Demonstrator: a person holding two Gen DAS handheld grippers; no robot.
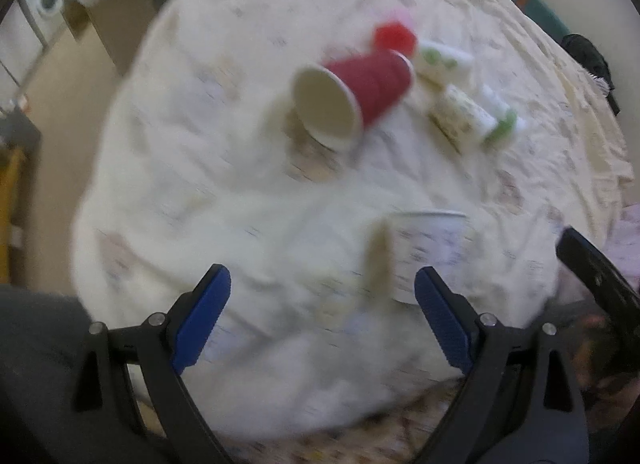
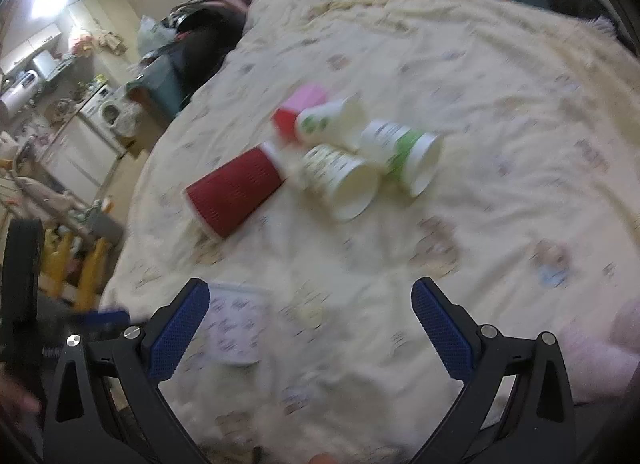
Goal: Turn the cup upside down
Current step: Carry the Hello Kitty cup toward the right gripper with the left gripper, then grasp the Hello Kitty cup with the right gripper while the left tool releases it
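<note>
A white patterned paper cup stands upside down on the bed just ahead of my open left gripper, near its right finger; it also shows in the right wrist view beside my right gripper's left finger. A red paper cup lies on its side farther out. Beyond it lie several more cups: a white patterned one, a white and green one, another white one and a pink and red one. My right gripper is open and empty. Both views are blurred.
The cream patterned bedsheet covers the bed. Dark clothes are piled at the bed's far left corner. The bed's left edge drops to a cluttered floor and a washing machine. Something pink lies at the right.
</note>
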